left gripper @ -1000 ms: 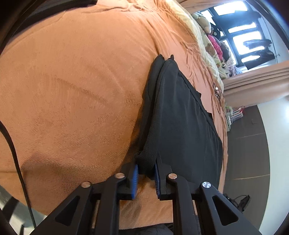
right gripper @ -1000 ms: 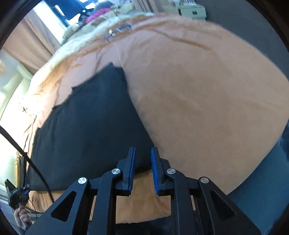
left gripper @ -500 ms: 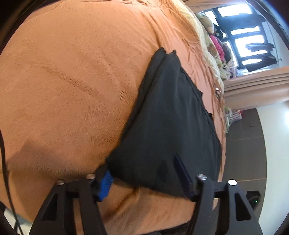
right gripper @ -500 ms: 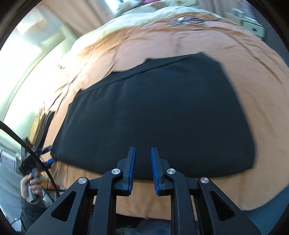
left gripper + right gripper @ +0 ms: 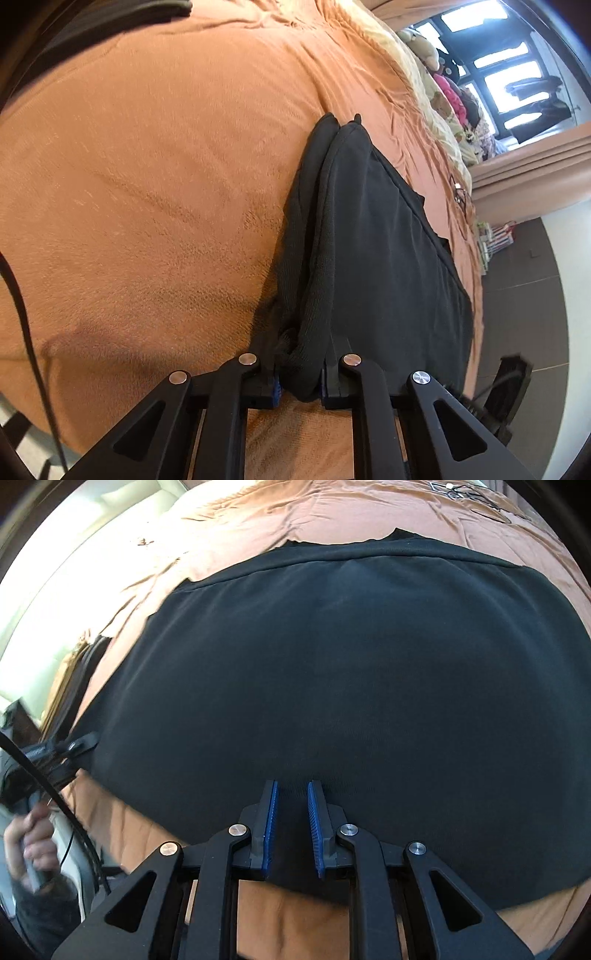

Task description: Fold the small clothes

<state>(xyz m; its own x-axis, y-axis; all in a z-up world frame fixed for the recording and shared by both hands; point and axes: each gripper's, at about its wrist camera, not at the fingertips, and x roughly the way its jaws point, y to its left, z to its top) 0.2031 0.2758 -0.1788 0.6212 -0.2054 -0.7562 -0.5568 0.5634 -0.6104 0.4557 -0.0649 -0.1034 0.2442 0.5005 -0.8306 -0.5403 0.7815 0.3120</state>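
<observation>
We had the left gripper (image 5: 297, 384) just re-closed, bunching the garment's (image 5: 388, 251) edge on the bed (image 5: 147, 184); right gripper (image 5: 291, 830) nearly closed, empty; folding barely begun.

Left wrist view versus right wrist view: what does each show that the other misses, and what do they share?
Only the left wrist view shows the left tongs shut on a bunched edge of the black garment, just after closing, plus a window. Only the right wrist view shows the right tongs, nearly shut and empty over the cloth, and a hand. Both show the orange bedspread.
</observation>
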